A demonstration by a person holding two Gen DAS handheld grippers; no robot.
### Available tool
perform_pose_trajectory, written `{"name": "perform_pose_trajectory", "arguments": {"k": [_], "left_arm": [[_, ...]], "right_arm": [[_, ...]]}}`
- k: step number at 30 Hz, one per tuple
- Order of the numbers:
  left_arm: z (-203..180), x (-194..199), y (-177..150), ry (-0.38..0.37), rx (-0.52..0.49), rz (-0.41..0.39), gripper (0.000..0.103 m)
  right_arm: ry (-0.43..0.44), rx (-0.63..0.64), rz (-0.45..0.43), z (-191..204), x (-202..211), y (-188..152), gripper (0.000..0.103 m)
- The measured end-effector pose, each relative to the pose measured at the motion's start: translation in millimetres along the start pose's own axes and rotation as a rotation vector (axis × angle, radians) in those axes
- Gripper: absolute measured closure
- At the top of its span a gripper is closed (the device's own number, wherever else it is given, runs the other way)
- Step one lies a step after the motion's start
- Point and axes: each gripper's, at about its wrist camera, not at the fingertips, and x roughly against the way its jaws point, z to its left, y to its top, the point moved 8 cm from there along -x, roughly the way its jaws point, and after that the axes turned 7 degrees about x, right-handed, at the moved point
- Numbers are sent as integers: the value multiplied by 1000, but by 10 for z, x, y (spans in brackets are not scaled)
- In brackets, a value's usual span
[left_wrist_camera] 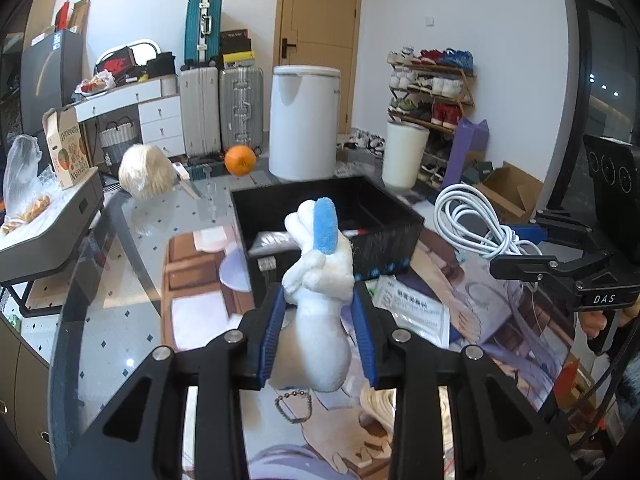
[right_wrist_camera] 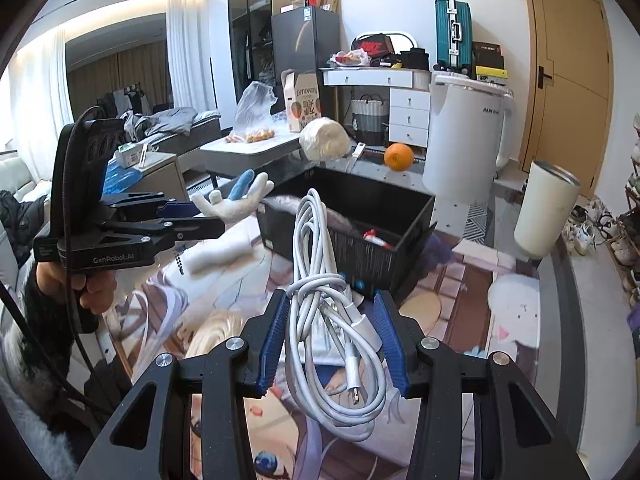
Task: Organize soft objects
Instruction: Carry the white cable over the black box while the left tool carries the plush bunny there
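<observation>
My left gripper (left_wrist_camera: 318,300) is shut on a white plush toy (left_wrist_camera: 320,312) with a blue ear, held above the table in front of the black storage box (left_wrist_camera: 384,248). It also shows in the right wrist view (right_wrist_camera: 192,216) with the plush toy (right_wrist_camera: 236,200). My right gripper (right_wrist_camera: 332,308) is shut on a coiled white charging cable (right_wrist_camera: 320,280), held above the table before the box (right_wrist_camera: 360,256). In the left wrist view the right gripper (left_wrist_camera: 532,248) holds the cable (left_wrist_camera: 468,216) right of the box.
An orange (left_wrist_camera: 240,160), a cream yarn-like ball (left_wrist_camera: 146,172), a white appliance (left_wrist_camera: 304,120) and a white cup (left_wrist_camera: 404,152) stand behind the box. A printed mat (right_wrist_camera: 460,312) covers the glass table (left_wrist_camera: 120,280). A packet (left_wrist_camera: 412,308) lies near the box.
</observation>
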Motion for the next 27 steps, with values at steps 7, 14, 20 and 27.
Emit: {"name": "perform_pose_trajectory", "arguments": {"k": [7, 14, 20, 27], "left_arm": [[47, -9, 153, 4, 4, -29, 71], [31, -46, 283, -2, -10, -45, 71], [28, -133, 413, 2, -21, -52, 71], [76, -310, 518, 13, -22, -41, 71]], "right_arm": [[-23, -8, -13, -87, -36, 203, 59], [-44, -1, -2, -179, -151, 342, 59], [-57, 3, 10, -270, -253, 431, 59], [-49, 4, 23, -378, -436, 566, 59]]}}
